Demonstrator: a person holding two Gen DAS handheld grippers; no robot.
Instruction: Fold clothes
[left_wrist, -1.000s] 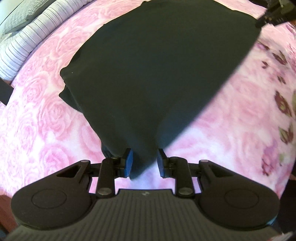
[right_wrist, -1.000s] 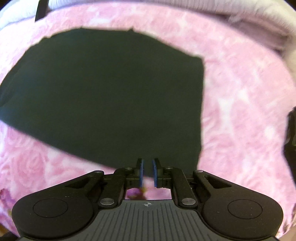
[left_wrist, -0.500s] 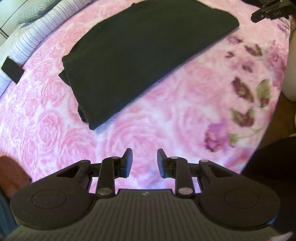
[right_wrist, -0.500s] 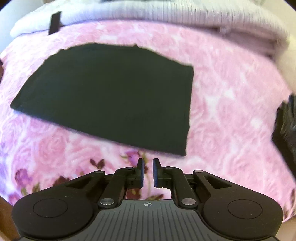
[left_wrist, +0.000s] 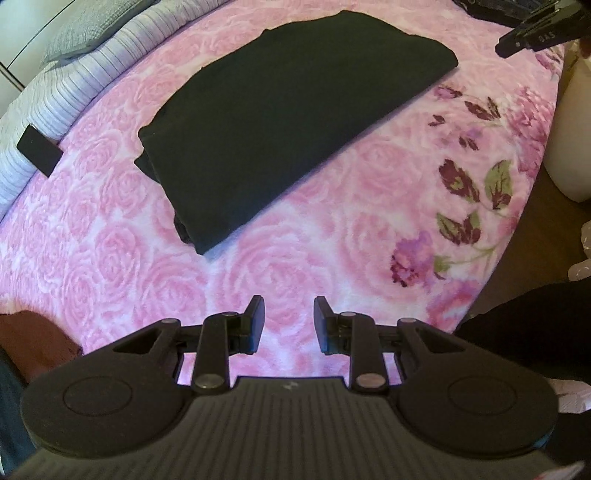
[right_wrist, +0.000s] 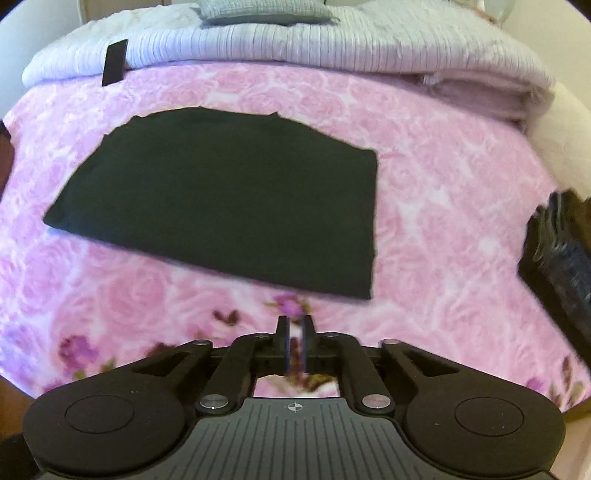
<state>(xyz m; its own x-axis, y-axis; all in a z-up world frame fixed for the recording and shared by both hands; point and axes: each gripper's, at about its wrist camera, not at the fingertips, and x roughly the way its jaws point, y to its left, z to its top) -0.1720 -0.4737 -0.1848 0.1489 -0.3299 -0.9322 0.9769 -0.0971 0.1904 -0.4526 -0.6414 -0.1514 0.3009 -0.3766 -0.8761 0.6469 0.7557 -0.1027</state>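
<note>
A black garment (left_wrist: 291, 114) lies folded flat as a rectangle on the pink rose-patterned blanket (left_wrist: 122, 258); it also fills the middle of the right wrist view as the same black garment (right_wrist: 229, 199). My left gripper (left_wrist: 288, 317) is open and empty, held above the blanket well short of the garment's near corner. My right gripper (right_wrist: 294, 332) is shut with nothing between its fingers, hovering just in front of the garment's near edge. Part of the right gripper (left_wrist: 535, 29) shows at the top right of the left wrist view.
Folded white and grey striped bedding (right_wrist: 280, 48) lies along the far side, with a small black flat object (left_wrist: 38, 155) against it. A dark stack (right_wrist: 561, 254) sits at the right. The bed edge and a white container (left_wrist: 569, 122) are at right. A dark sleeve (left_wrist: 532, 332) is nearby.
Both grippers have pulled back and up from the garment. The left gripper, which had the garment's corner between its fingers, now stands clear of it. The garment lies flat.
</note>
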